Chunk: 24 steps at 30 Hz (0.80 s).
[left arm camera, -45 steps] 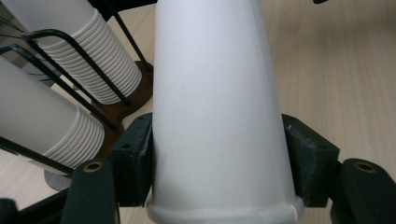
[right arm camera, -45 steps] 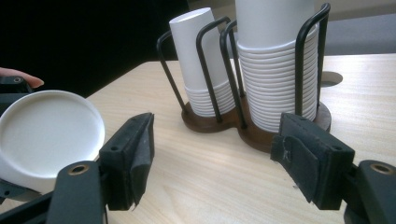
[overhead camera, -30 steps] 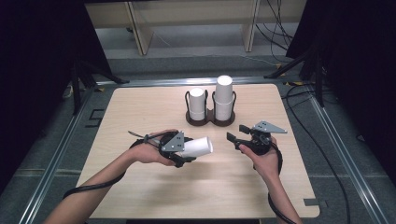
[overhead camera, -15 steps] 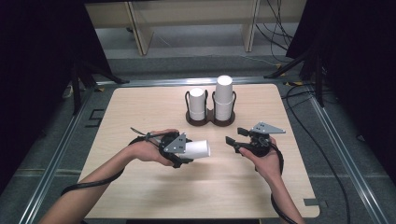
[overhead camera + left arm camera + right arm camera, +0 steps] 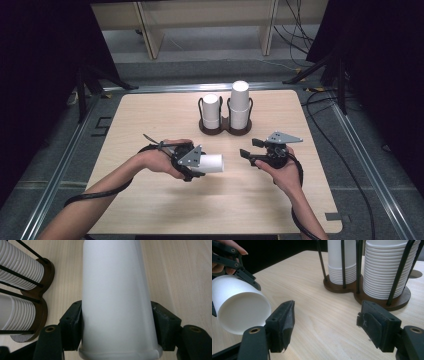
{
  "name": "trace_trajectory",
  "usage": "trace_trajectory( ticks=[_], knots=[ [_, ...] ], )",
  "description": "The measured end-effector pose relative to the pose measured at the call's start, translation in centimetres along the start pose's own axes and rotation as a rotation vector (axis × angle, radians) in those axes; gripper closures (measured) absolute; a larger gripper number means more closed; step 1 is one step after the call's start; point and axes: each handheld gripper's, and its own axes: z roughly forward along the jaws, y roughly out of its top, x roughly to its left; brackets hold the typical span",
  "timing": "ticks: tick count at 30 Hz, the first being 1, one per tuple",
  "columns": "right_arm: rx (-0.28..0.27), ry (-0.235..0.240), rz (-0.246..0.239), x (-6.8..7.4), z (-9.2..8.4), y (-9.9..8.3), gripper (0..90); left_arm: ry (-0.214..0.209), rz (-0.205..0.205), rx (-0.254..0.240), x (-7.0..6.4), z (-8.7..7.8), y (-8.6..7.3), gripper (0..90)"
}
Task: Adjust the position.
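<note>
High view, left tool [image 5: 200, 165] clamping cup [image 5: 211, 163] mid-table, right tool [image 5: 250, 152] apart.

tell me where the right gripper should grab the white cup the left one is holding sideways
Probably the free closed end of the cup, coming in from the right: it points at the open right gripper, while the left gripper pinches the rim end.
</note>
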Motion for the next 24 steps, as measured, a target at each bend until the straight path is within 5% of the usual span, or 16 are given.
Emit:
trace_trajectory(
  ticks=[2,11,24],
  knots=[
    [-0.001,-0.01,-0.044,-0.15,0.02,0.06,29.2,-0.008,0.013,0.01,0.04,-0.04,0.07,34.8],
    [0.03,0.03,-0.088,0.1,0.34,0.13,29.4,-0.031,0.043,0.048,0.04,-0.08,0.28,34.8],
    [0.055,0.062,-0.11,0.55,0.64,0.32,29.4,-0.052,0.059,0.095,0.25,0.06,0.25,34.9]
  ],
)
